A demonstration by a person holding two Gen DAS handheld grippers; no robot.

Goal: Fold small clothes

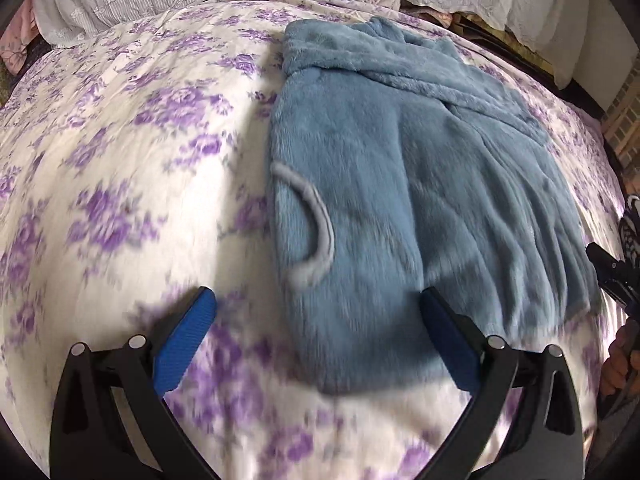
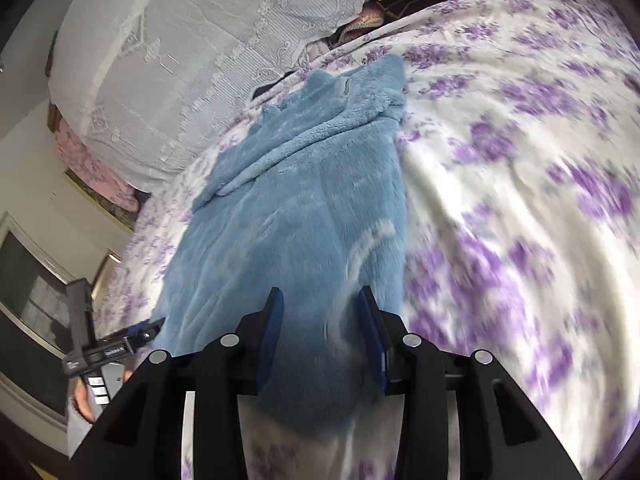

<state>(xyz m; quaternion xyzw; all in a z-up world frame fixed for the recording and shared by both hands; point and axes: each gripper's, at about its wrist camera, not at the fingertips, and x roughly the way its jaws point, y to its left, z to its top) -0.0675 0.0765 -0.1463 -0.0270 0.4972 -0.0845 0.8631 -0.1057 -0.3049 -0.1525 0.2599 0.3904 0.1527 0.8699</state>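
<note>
Blue fleece garment (image 1: 400, 184) lies lengthwise on the floral bed (image 1: 120, 160), long axis running away from both grippers, near hem closest. Right gripper (image 2: 320, 320) hovers over that hem, jaws partly spread, nothing pinched. Left gripper (image 1: 316, 324) is wide open at the hem's left corner. Garment looks plush, already folded narrow, pale trim loop on top.
</note>
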